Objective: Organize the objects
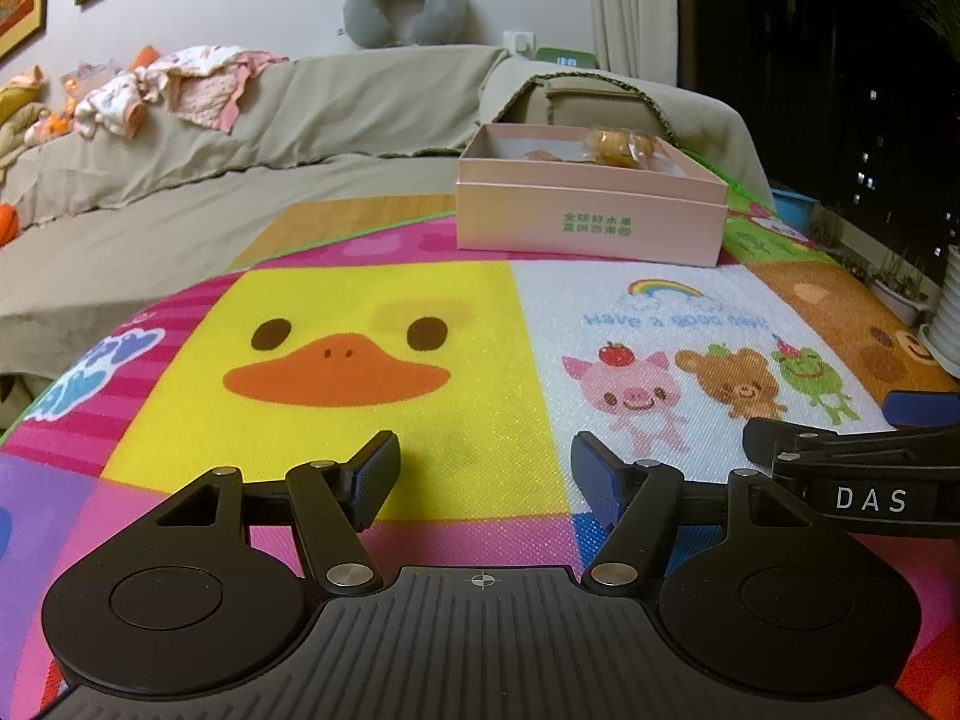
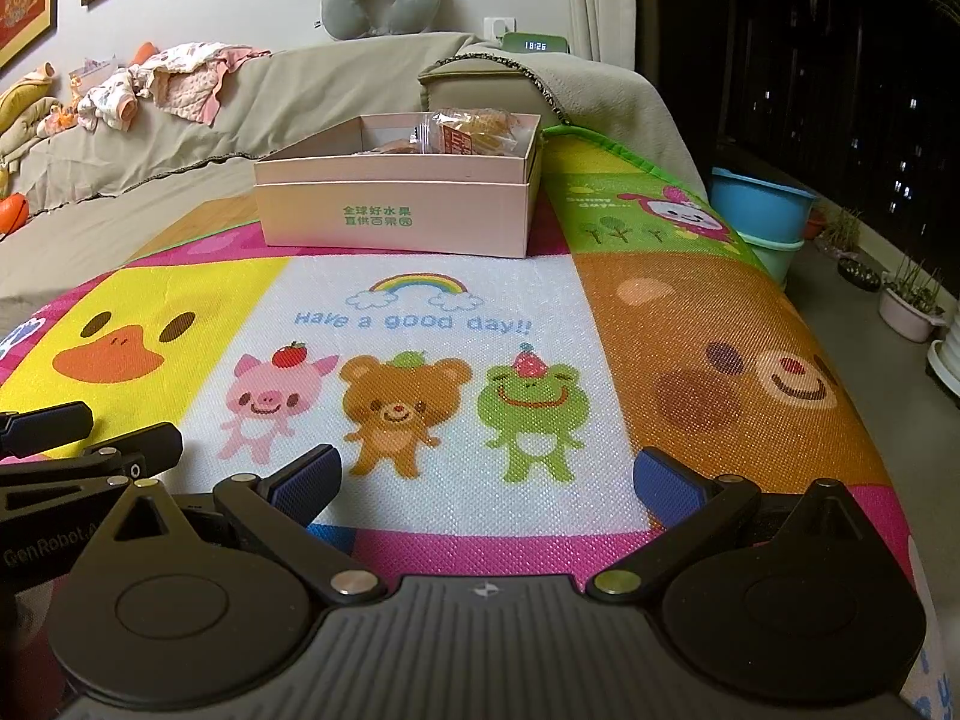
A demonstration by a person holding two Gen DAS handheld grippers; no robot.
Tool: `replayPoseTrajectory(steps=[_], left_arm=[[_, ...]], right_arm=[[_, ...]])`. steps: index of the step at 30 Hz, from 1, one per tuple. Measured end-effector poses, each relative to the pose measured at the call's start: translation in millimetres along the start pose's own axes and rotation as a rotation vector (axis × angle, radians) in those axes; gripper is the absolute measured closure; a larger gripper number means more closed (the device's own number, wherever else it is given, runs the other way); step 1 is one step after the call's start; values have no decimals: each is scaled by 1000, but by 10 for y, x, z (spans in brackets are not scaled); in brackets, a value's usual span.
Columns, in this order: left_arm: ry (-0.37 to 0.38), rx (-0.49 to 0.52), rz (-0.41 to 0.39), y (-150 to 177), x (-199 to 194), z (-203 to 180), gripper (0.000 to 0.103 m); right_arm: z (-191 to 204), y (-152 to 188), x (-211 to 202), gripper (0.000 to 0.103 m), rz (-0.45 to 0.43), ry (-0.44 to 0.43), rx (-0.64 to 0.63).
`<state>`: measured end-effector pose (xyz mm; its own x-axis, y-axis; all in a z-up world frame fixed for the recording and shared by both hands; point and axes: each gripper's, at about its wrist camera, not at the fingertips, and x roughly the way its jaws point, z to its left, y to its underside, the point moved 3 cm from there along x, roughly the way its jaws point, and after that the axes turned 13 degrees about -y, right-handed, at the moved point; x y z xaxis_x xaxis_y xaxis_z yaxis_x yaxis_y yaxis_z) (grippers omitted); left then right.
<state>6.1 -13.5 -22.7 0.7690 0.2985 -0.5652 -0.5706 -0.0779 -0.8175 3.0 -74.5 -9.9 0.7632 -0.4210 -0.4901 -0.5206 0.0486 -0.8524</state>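
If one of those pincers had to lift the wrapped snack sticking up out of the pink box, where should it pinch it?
Probably the upright top of the wrapped snack, coming from above. It stands taller than the pink box rim, so that part is exposed, while the walls block any side approach. The right gripper is open and faces it most directly.

Bare play mat lies before the pink box.

Box being seen upper centre on the mat, wrapped snacks inside it, sofa lying behind, tubs at right.
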Motion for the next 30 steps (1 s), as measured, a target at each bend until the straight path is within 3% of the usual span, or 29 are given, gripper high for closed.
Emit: replayPoseTrajectory(steps=[30], left_arm=[[6, -4, 2, 6, -34, 23, 33]], right_arm=[[15, 3, -3, 0, -1, 2, 4]])
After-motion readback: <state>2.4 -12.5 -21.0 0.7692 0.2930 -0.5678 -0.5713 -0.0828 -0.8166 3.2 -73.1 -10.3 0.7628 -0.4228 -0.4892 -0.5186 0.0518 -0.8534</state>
